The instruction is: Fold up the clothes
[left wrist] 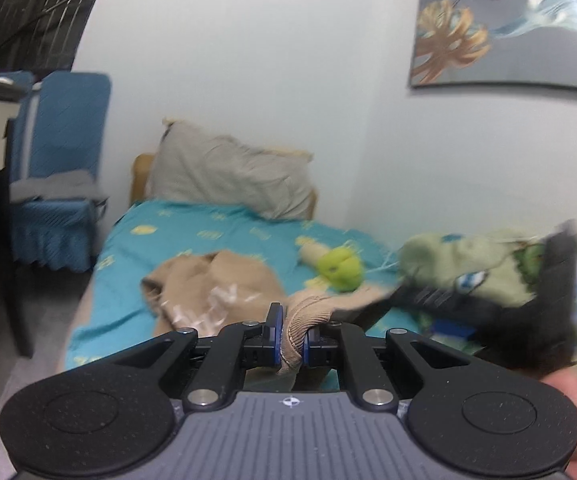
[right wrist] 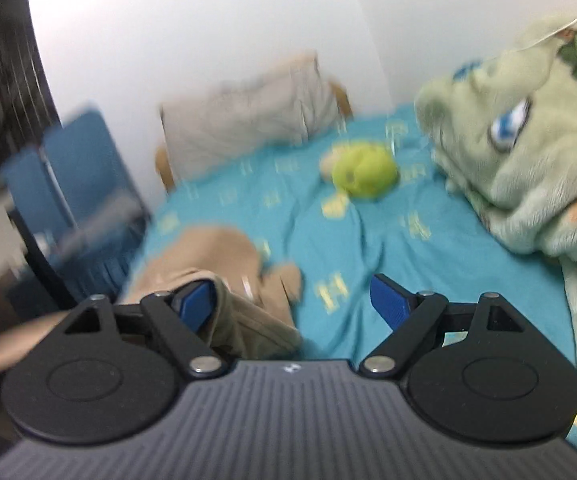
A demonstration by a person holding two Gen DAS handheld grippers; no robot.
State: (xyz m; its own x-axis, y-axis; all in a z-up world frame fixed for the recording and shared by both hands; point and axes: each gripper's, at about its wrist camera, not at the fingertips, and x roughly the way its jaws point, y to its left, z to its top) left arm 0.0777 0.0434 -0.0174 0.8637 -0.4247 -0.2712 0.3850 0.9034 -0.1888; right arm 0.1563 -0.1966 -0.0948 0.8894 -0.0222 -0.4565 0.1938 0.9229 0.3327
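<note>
Fold in progress: tan garment on bed
Bed [left wrist: 224,232] fills frame centre; tan garment [left wrist: 224,284] lies crumpled lower left; left gripper [left wrist: 290,332] jaws pinch its ribbed hem, probably to lift an edge; right gripper [right wrist: 292,304] jaws wide, empty, cloth beside one pad
</note>
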